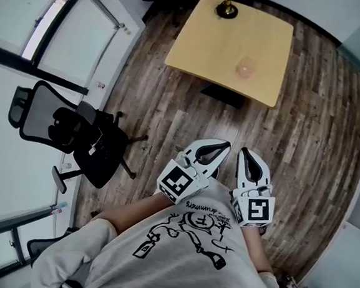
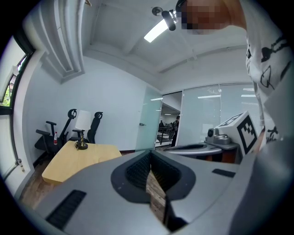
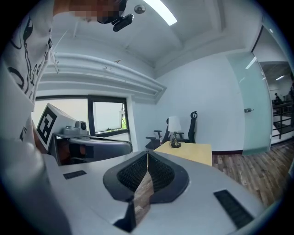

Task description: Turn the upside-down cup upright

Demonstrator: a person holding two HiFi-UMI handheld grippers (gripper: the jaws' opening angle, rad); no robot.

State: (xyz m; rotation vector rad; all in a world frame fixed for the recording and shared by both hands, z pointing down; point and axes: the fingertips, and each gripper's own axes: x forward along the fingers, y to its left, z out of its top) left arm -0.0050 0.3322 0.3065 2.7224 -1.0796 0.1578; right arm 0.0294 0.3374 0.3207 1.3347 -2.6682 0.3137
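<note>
A small clear cup (image 1: pixel 245 68) stands on the light wooden table (image 1: pixel 200 54), far ahead of me; it is too small to tell which way up it is. Both grippers are held close to my body, well short of the table. My left gripper (image 1: pixel 225 148) is shut, its tips meeting with nothing between them, as the left gripper view (image 2: pixel 150 158) also shows. My right gripper (image 1: pixel 243 153) beside it is shut and empty too, and in the right gripper view (image 3: pixel 147 156) its pads are pressed together. Neither gripper view shows the cup clearly.
A lamp (image 1: pixel 227 6) with a dark base stands at the table's far edge. A black office chair (image 1: pixel 74 134) sits on the wood floor to my left, near the windows. A glass door (image 3: pixel 255 105) is at the right of the room.
</note>
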